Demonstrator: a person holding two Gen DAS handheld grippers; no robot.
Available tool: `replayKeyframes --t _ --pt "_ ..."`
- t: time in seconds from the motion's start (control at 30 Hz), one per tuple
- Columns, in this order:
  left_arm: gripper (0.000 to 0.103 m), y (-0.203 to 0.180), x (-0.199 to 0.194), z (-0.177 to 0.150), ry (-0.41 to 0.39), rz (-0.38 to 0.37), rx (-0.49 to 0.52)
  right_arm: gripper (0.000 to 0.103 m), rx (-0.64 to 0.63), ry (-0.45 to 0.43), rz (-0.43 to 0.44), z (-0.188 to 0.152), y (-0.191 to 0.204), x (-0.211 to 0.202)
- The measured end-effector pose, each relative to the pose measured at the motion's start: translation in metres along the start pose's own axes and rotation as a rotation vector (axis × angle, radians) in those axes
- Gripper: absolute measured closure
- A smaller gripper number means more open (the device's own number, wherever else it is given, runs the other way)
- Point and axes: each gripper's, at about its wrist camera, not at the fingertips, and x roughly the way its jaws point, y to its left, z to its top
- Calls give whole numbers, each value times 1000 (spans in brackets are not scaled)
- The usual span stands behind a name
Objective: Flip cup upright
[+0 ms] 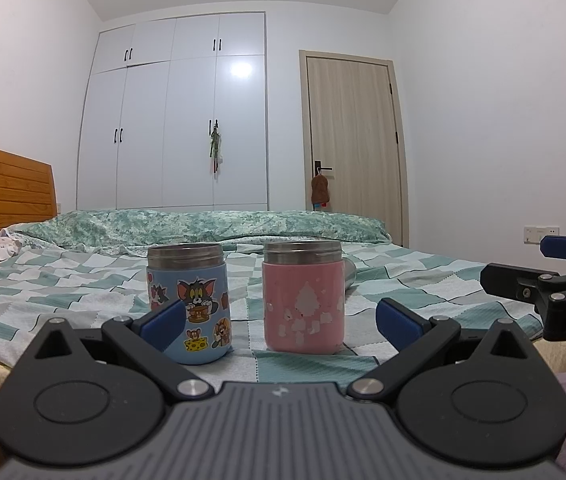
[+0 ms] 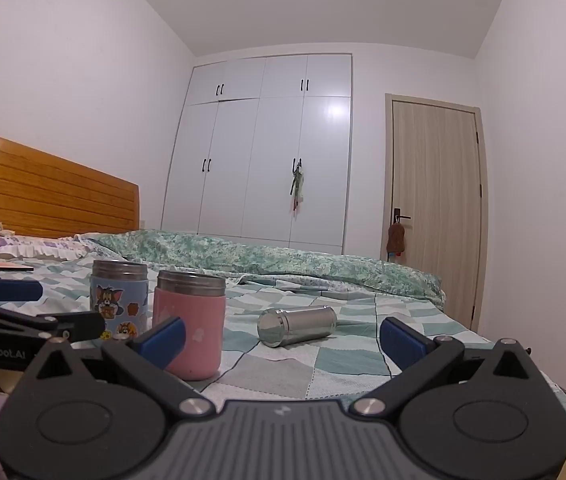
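Steel cup (image 2: 297, 326) is lying on its side on the bed (image 2: 283, 376), right of and behind the pink cup (image 2: 189, 326), both grippers' jaws spread wide holding nothing, so it is risking rolling off the soft quilt or bumping the pink cup when grabbed.

Two cups (image 2: 119, 300) (image 2: 189, 326) are stood side by side at lower left on the bed (image 2: 323, 360); a third cup (image 2: 297, 326) is laid on its side at centre.
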Motion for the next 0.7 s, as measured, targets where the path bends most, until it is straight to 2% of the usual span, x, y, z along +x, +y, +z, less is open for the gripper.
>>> replayKeyframes --t 0.7 --pt "0 -6 0 1 0 -1 -3 0 -1 1 0 0 0 -1"
